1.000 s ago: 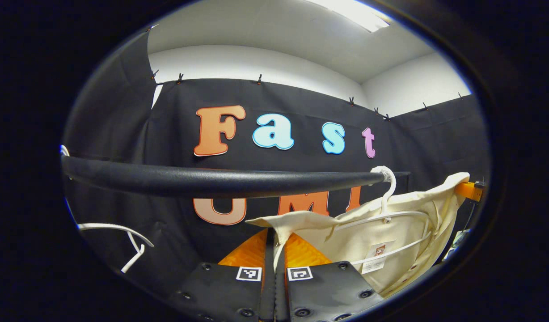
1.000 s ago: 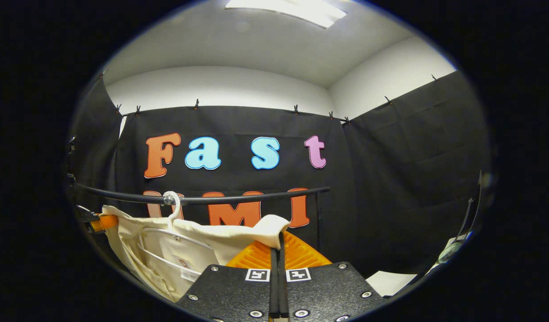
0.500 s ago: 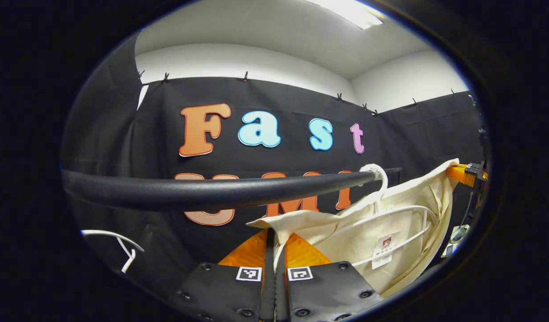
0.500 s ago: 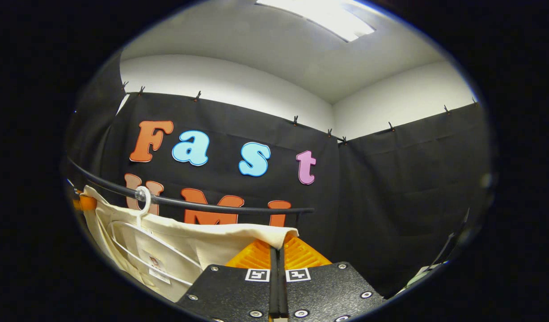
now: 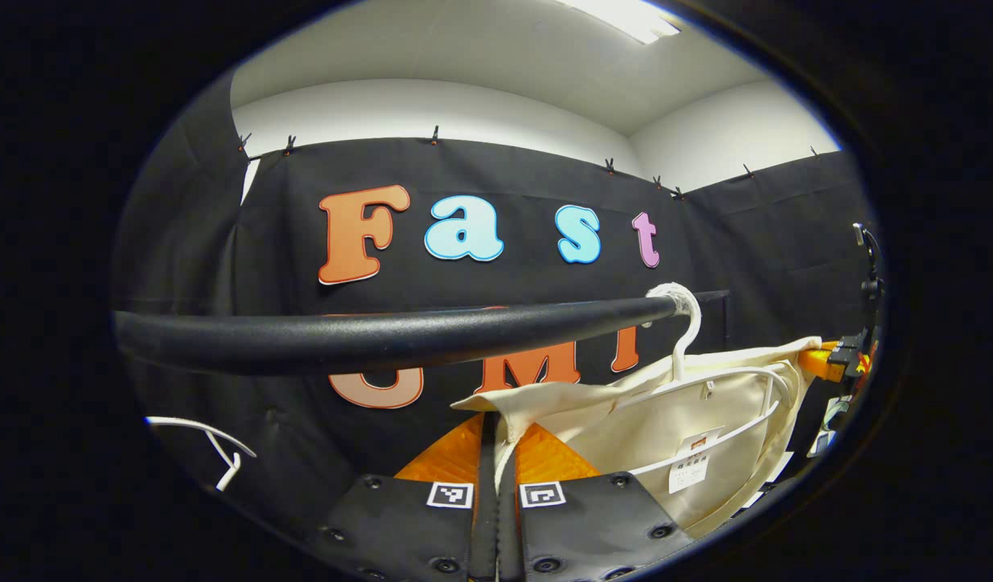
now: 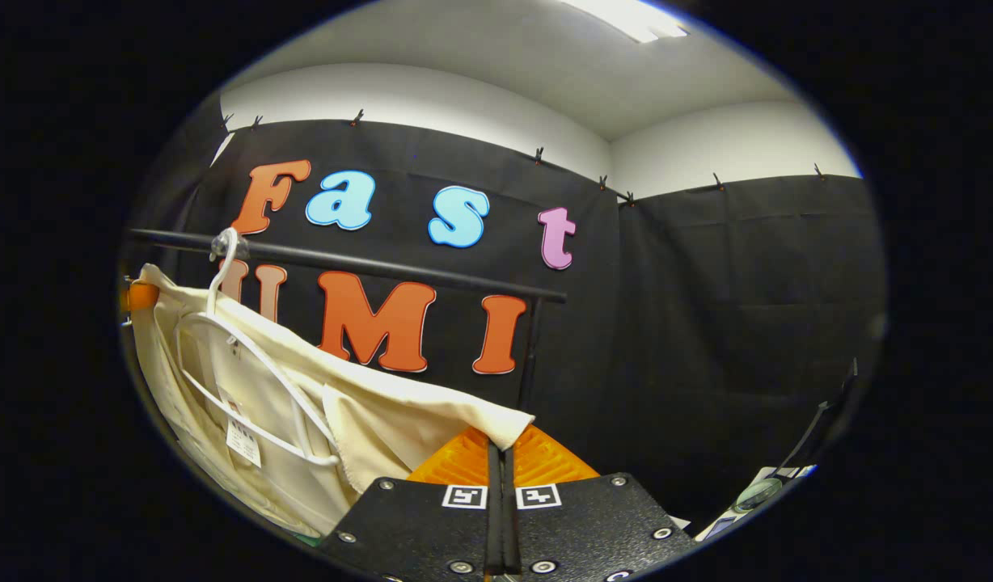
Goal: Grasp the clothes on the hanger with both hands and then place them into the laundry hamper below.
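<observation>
The cream garment is held stretched between both tongs, its long axis running roughly level from one to the other, below the black rail. The left tongs are pinched on one corner; the right tongs are pinched on the opposite corner. A white hanger is seen inside the garment, its hook over the rail. Black cloth walls and a white ceiling enclose the booth.

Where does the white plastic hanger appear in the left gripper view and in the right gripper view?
Left gripper view: the white plastic hanger is at centre right, inside the cream cloth garment.
Right gripper view: the hanger is at the left.
Shared landmark: the black rail on which its hook hangs.
</observation>
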The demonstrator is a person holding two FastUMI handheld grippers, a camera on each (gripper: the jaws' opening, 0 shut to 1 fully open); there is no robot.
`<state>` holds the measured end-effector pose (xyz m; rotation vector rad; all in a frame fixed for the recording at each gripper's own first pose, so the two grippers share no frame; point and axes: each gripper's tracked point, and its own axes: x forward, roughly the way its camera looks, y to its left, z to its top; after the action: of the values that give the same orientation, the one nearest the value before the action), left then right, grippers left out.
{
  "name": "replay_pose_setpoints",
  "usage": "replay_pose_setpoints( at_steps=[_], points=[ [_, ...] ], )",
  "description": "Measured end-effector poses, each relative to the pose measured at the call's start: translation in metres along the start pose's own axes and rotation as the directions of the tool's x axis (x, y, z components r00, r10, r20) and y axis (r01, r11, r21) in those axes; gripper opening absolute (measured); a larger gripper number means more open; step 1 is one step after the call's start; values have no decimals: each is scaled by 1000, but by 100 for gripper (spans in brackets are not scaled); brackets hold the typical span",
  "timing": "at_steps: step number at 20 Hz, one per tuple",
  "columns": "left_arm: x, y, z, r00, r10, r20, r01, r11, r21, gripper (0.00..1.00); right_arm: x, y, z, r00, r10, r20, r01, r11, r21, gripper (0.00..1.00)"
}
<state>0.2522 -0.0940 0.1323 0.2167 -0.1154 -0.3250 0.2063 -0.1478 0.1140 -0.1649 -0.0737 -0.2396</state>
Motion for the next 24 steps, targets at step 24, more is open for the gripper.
replay_pose_setpoints(
  at_steps=[24],
  points=[
    [-26,59,-63,982,166,-90,-163,986,33,7,-64,152,-207,956,111,-272,-79,989,127,0]
  ],
)
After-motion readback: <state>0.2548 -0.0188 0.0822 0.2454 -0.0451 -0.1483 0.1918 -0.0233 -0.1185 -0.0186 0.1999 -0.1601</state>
